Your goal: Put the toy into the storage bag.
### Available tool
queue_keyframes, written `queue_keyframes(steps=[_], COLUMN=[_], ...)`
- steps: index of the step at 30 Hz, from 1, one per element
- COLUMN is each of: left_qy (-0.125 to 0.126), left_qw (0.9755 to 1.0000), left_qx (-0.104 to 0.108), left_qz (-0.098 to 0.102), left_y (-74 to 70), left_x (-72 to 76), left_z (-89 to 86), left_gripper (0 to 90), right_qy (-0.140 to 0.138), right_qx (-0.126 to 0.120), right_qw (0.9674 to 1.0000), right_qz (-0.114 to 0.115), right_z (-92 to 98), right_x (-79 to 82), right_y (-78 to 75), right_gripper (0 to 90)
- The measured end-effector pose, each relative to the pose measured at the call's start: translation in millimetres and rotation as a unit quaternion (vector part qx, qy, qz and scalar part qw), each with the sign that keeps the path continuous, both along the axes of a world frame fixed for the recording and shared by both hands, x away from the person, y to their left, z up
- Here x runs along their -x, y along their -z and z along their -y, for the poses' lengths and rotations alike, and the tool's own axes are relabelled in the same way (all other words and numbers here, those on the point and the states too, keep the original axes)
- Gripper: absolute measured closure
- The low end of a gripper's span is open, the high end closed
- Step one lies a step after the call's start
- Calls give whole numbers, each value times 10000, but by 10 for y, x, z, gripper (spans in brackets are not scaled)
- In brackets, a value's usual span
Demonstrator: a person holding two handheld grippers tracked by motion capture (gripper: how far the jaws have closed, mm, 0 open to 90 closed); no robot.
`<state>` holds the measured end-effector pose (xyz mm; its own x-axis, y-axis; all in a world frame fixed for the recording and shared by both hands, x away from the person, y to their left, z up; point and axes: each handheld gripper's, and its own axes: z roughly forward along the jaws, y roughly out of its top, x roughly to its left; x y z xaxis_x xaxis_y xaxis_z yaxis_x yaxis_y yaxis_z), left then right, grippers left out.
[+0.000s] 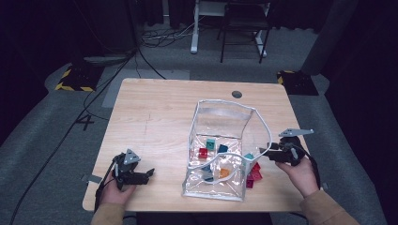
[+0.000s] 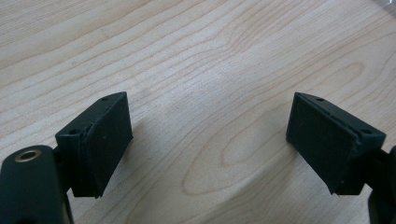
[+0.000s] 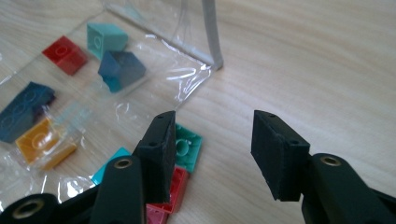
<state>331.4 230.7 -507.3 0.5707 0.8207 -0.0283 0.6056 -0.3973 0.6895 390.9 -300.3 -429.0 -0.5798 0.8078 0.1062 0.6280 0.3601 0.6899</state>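
A clear plastic bag (image 1: 220, 119) with a white rim stands open on the wooden table and holds several toy bricks. Through its film in the right gripper view I see a red brick (image 3: 65, 53), a light teal one (image 3: 106, 38), a dark blue one (image 3: 23, 112) and an orange one (image 3: 44, 142). Outside the bag, by its right corner, lie a teal brick (image 3: 189, 147), a red brick (image 3: 176, 186) and a pink one (image 1: 256, 176). My right gripper (image 3: 212, 154) is open just above the table, its left jaw over the teal brick, with only bare wood between the jaws. My left gripper (image 2: 208, 140) is open over bare wood at the front left (image 1: 149, 173).
The table (image 1: 155, 112) has a round cable hole (image 1: 237, 94) near its far edge. Beyond it stand a desk frame and a chair (image 1: 244, 28) on grey carpet, with cables running across the floor. The bag's white rim (image 3: 211, 32) rises just ahead of my right gripper.
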Motion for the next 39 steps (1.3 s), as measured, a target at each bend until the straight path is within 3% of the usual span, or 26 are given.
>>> queue_keyframes(steps=[9, 18, 21, 25, 32, 35, 39], left_qy=[-1, -1, -2, 1, 0, -2, -2], left_qw=[10000, 10000, 10000, 10000, 10000, 10000, 10000], left_qx=[1, 1, 0, -2, -2, 1, 0], left_qz=[-1, 0, 0, 1, 1, 0, 1], left_y=[0, 0, 0, 0, 0, 0, 0], left_x=[0, 0, 0, 0, 0, 0, 0], left_z=[0, 0, 0, 0, 0, 0, 0], left_gripper=[145, 145, 145, 145, 145, 145, 145], right_qy=[-128, -204, -180, -131, 183, 320, 190], right_qx=[130, 188, 310, 314, 615, 488, 314], right_qw=[9996, 9989, 9986, 9989, 9979, 9981, 9992], right_qz=[-214, -367, -381, -327, -131, -191, -167], right_z=[-57, -114, -121, -87, 104, 190, 156], right_x=[76, 111, 100, 89, 45, 36, 83], right_y=[243, 387, 423, 426, 399, 378, 329], right_gripper=[516, 521, 515, 518, 525, 515, 470])
